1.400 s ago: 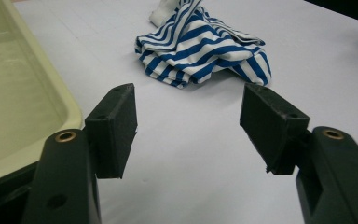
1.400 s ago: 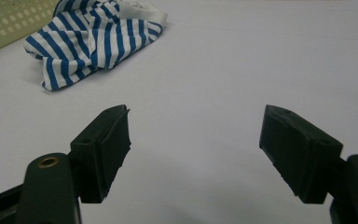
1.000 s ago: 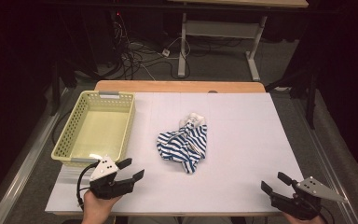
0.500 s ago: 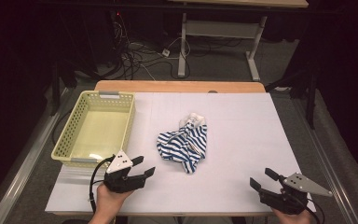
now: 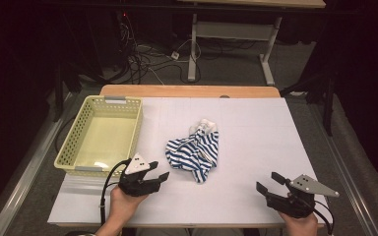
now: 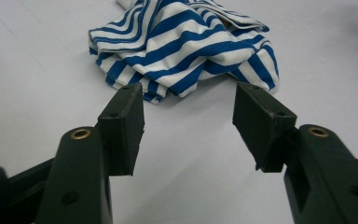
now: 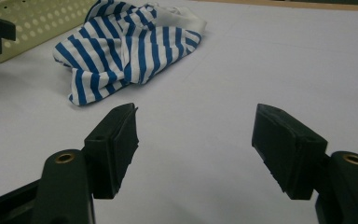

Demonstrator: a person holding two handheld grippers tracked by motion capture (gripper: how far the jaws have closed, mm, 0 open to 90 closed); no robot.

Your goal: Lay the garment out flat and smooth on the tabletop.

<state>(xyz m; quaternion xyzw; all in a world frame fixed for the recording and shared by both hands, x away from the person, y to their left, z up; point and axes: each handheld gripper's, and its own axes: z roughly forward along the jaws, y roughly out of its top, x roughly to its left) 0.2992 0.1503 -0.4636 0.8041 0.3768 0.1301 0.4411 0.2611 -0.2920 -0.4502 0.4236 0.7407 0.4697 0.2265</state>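
Our left gripper (image 5: pixel 158 174) has been closing a bit but holds nothing, near the striped cloth (image 5: pixel 195 153); our right gripper (image 5: pixel 269 183) hangs loose, well apart.

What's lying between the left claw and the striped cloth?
Nothing: bare white table separates the left claw from the striped cloth, seen in the left gripper view.

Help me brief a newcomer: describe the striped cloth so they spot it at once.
On the white table, look right of the pale yellow plastic basket. The crumpled blue-and-white striped cloth lies near the middle, the only soft, patterned thing there.
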